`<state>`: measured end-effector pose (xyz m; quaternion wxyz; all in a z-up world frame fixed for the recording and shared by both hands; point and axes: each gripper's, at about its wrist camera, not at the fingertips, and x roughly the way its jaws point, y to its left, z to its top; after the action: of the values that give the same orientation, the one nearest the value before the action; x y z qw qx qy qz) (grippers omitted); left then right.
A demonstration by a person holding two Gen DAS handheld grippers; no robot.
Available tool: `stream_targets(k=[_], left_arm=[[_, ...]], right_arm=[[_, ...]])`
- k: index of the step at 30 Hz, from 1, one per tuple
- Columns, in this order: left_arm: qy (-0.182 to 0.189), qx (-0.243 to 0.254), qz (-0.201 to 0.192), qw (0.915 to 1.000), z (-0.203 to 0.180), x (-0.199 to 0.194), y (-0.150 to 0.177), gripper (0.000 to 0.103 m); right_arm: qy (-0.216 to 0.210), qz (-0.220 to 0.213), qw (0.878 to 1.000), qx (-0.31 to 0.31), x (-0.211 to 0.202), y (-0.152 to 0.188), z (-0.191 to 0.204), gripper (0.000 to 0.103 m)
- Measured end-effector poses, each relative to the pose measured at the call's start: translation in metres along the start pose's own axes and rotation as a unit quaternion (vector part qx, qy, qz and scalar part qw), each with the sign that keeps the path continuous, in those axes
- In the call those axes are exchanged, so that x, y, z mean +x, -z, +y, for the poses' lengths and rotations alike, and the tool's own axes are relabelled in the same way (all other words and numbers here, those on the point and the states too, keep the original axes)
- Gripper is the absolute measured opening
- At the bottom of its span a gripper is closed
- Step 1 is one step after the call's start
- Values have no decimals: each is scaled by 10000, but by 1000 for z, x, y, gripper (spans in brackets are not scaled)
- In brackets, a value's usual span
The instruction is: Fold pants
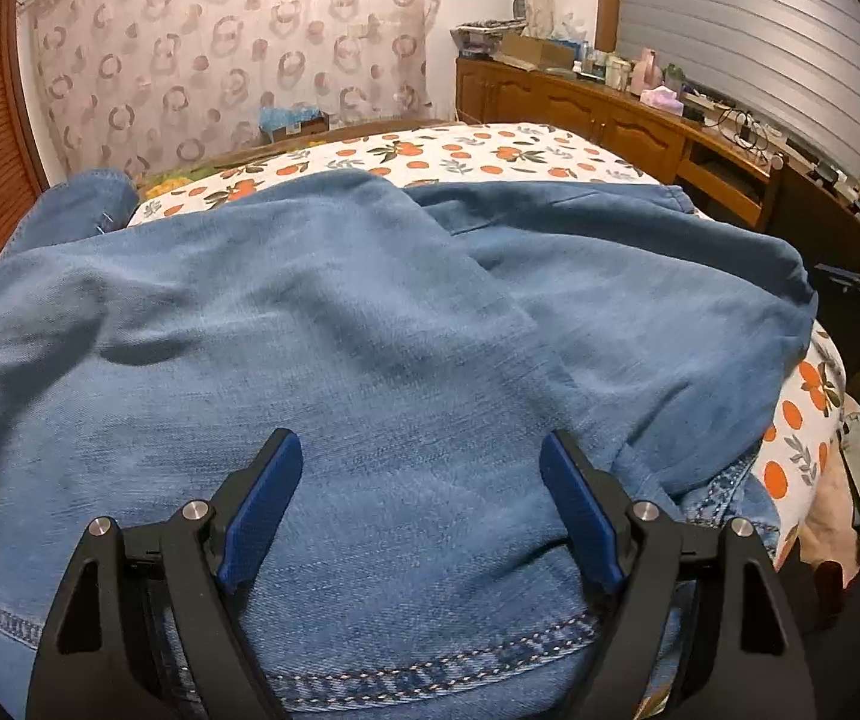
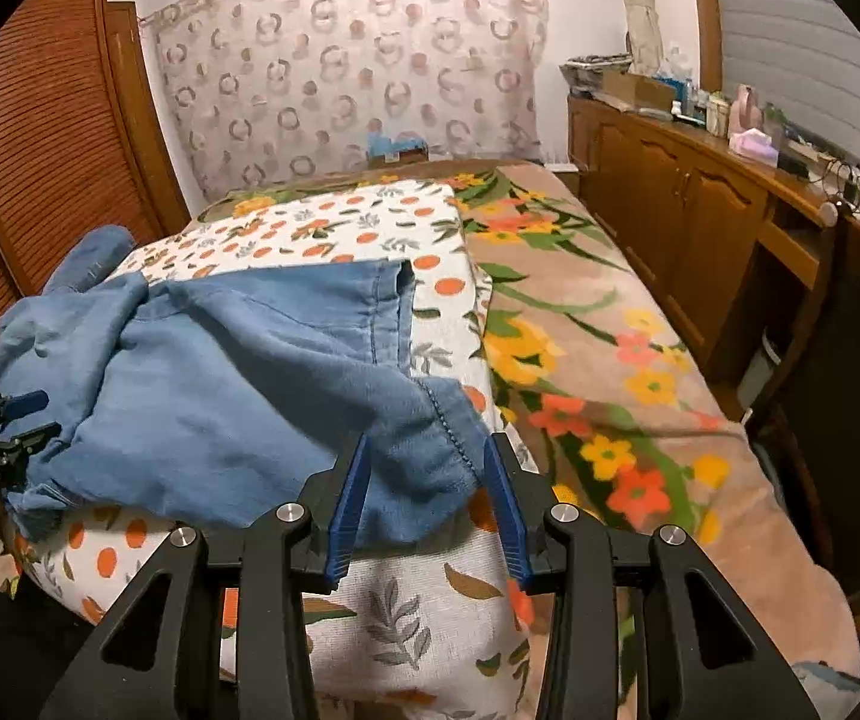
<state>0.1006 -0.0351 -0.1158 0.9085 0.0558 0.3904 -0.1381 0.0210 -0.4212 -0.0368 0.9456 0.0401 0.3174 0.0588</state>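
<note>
Blue denim pants lie crumpled across the bed, one layer folded over another, with the stitched waistband nearest the camera. My left gripper hovers open just above the cloth, nothing between its blue pads. In the right wrist view the pants spread leftward. A hemmed corner of a leg lies between the jaws of my right gripper, which stand apart from the cloth, not pinching it. The left gripper shows at the far left edge by the pants.
An orange-print sheet covers the bed under the pants, with a floral blanket to the right. A wooden cabinet cluttered on top runs along the right wall. Louvred wooden doors stand on the left.
</note>
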Motion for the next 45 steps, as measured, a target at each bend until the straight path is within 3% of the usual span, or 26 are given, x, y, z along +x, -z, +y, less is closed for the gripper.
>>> stream_targets(k=[19, 24, 32, 38, 45], left_arm=[[2, 13, -144, 9999, 2, -3, 5, 83], [3, 9, -133, 9999, 2, -3, 5, 83], [18, -114, -277, 9995, 10, -26, -5, 83], [-65, -171, -549, 9983, 21, -51, -13, 83], [-245, -218, -853, 9958, 36, -84, -19, 83]], right_arm=[[4, 270, 9996, 25, 22, -5, -23, 41], [-120, 157, 9997, -109, 19, -5, -17, 18], [-519, -321, 9975, -351, -6, -28, 5, 13], [-1171, -925, 9849, -875, -34, -63, 52, 11], [-1987, -1483, 9554, -1606, -57, -104, 125, 11]])
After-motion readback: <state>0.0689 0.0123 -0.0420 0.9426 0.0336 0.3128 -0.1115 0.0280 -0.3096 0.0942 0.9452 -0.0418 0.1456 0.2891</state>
